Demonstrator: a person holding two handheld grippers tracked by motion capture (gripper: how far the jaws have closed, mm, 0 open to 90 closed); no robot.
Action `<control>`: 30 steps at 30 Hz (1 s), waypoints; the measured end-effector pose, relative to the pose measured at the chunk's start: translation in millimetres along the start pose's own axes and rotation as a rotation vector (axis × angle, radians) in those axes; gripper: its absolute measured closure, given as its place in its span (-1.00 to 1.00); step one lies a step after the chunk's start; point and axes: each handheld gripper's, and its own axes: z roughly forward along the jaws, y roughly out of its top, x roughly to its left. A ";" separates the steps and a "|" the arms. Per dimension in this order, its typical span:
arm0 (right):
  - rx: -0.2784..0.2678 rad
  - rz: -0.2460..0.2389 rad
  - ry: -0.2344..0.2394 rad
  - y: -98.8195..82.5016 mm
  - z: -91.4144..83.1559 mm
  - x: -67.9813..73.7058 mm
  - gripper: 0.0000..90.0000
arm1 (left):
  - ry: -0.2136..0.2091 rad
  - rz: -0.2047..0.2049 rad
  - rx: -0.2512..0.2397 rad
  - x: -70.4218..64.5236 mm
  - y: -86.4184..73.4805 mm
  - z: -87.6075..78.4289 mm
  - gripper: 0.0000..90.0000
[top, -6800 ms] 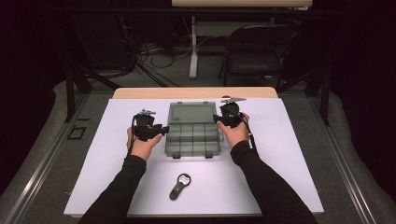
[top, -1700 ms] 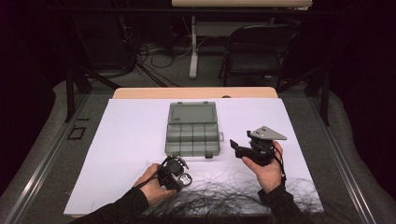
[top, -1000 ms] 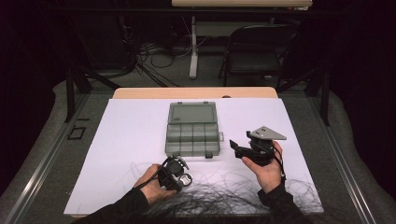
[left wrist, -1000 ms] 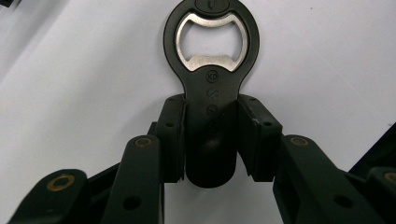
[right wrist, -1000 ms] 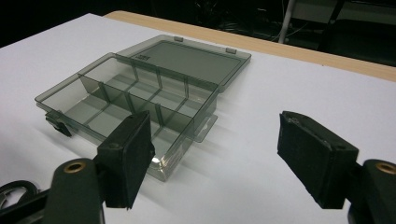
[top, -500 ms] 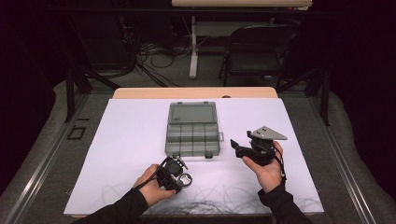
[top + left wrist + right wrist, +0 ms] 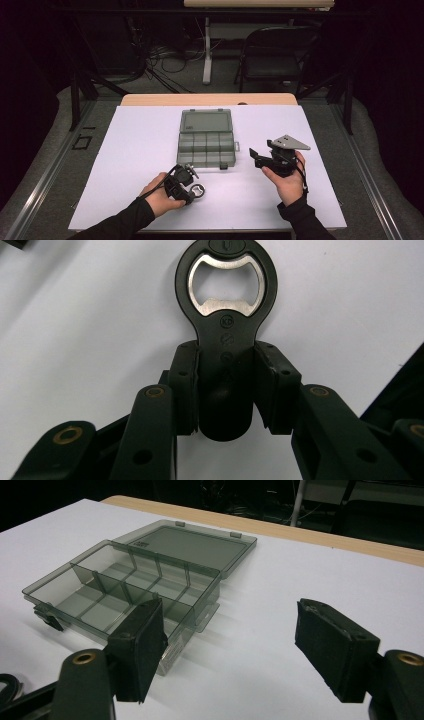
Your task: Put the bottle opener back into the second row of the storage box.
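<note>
We hold 1 gripper in each hand, both forearms coming in from the near edge in dark sleeves. Our left gripper (image 7: 192, 186) lies low by the near edge, pointing right, its 2 jaws clamped on a thing between the pads (image 7: 184, 385). Our right hand (image 7: 286, 181) holds the right gripper (image 7: 256, 155) raised and upright, its grey plate on top, jaws spread wide apart and pointing left, nothing between them.

An open, smoke-grey compartment box (image 7: 206, 137) lies mid-table on a white table cover (image 7: 125, 150), its lid folded flat toward the far wooden table edge (image 7: 207, 99). Beyond stand a black folding chair (image 7: 277, 60), tangled floor cables (image 7: 160, 62) and a white table leg (image 7: 206, 50).
</note>
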 end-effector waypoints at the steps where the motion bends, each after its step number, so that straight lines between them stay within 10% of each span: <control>1: -0.001 0.001 0.000 0.0 -0.1 -0.1 -0.38 | 0.003 0.003 -0.005 1.0 1.1 -3.6 0.44; 19: -0.004 0.006 -0.007 -0.2 -0.9 -1.7 -0.38 | 0.067 -0.003 -0.118 47.3 34.3 -84.2 0.44; 30: -0.005 0.010 -0.009 -1.6 0.6 -2.3 -0.38 | 0.085 0.126 -0.070 71.2 58.2 -91.0 0.44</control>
